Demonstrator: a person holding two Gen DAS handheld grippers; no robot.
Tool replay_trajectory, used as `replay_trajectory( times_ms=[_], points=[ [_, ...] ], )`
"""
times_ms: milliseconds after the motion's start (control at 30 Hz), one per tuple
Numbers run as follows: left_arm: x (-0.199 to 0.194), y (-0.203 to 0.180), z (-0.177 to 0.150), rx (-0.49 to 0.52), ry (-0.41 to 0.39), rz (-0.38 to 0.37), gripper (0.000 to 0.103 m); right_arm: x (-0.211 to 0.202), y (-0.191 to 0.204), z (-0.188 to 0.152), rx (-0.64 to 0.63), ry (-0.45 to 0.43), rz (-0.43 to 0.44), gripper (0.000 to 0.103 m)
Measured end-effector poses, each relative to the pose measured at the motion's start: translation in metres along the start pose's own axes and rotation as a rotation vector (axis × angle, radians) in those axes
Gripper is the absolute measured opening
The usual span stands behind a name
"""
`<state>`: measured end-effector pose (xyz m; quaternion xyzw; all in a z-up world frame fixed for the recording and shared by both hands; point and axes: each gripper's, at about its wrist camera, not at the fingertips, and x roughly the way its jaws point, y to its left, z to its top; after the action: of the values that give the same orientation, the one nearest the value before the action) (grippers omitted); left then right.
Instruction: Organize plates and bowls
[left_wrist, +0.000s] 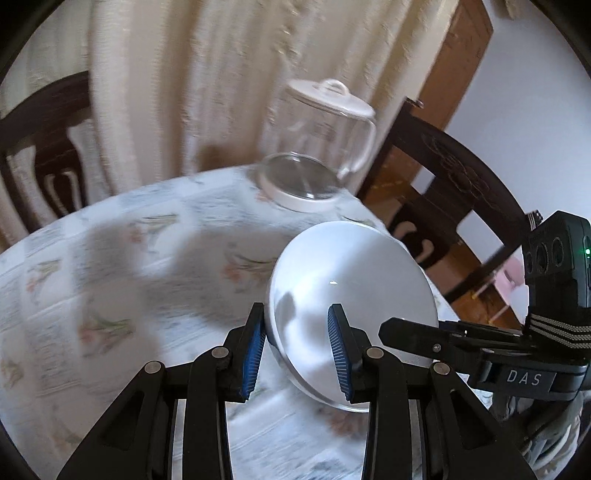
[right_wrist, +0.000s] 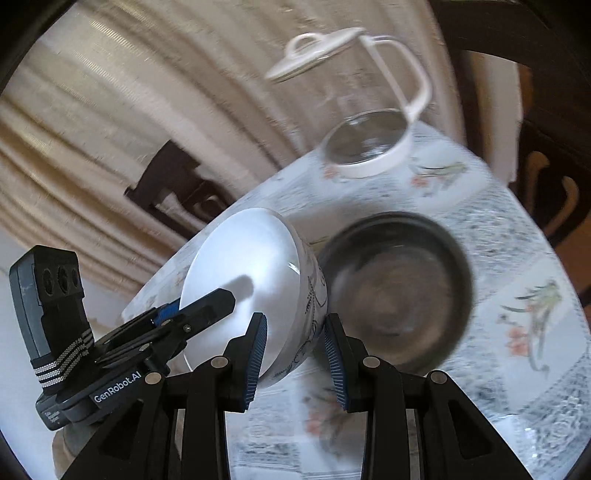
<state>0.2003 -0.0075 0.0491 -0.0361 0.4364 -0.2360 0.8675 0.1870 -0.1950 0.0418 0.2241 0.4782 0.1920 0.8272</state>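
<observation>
A white bowl with a dark line pattern on its outer wall hangs tilted above the table, its opening turned sideways. My left gripper is shut on its rim, one pad outside the wall and one inside. My right gripper clamps the opposite side, left pad inside and right pad against the patterned wall. Each gripper shows in the other's view: the right gripper and the left gripper. A dark metal bowl sits upright on the floral tablecloth just right of the white bowl.
A clear glass jug with a white lid and handle stands at the far edge of the round table; it also shows as the jug. Dark wooden chairs ring the table. A cream curtain hangs behind.
</observation>
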Motion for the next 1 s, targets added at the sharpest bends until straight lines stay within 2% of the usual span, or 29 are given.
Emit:
replay_trajectory(
  times_ms=[400,700,800,1000],
  points=[
    [0.069,-0.026,0.004,0.025,0.087,-0.037,0.035,0.006,-0.049,0.006,0.071,-0.007,-0.069,0.035],
    [0.086,-0.030,0.001,0.035,0.110,-0.046,0.035,0.012,-0.062,0.006,0.073,-0.003,-0.104,0.035],
    [0.087,-0.032,0.002,0.039,0.115,-0.053,0.042,0.012,-0.062,0.006,0.080,-0.006,-0.104,0.035],
    [0.086,-0.031,0.002,0.030,0.133,-0.082,0.048,0.008,-0.063,0.005,0.097,-0.024,-0.114,0.035]
  ],
)
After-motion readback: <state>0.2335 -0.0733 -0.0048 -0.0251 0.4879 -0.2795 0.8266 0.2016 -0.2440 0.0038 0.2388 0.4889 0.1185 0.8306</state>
